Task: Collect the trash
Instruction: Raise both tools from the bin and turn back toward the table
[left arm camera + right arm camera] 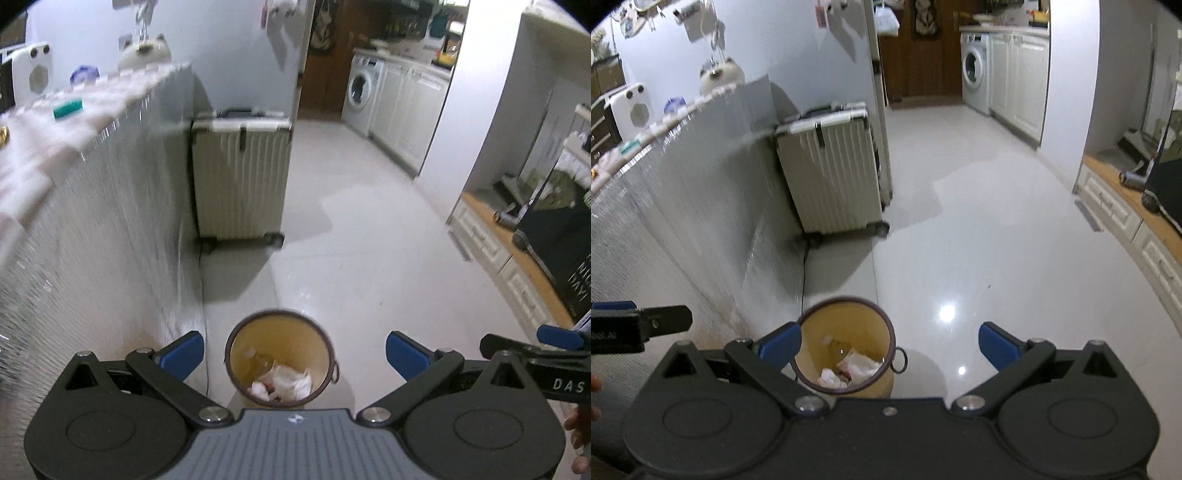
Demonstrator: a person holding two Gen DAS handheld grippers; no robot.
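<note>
- While you hold both tools above the floor, your left hand-held gripper (294,356) is released: its blue pads (183,354) stand wide apart with nothing between them.
- Your right hand-held gripper (890,347) is released too, its blue pads (997,345) spread wide and grasping nothing.
- Each tool shows at the edge of the other's view: the right one at the right edge of the left wrist view, the left one at the left edge of the right wrist view, so you hold them side by side.
- Below and between your left tool's fingers stands the yellow trash bin (279,356), upright on the floor, with a dark rim and a ring handle on its right side.
- In the right wrist view the bin (846,345) sits nearer your left pad, partly hidden behind it.
- Crumpled white paper trash (284,384) lies at the bottom of the bin; the same heap (849,369) shows from the right wrist.
- Just left of the bin rises the silvery ribbed side of a surface (92,229), whose pale top carries a green block (68,108) and blurred items.
- Farther along the white tiled floor (369,240), a cream ribbed suitcase (240,177) stands upright on wheels against that surface's end.
- Well beyond, a washing machine (361,96) sits beside white cabinets.
</note>
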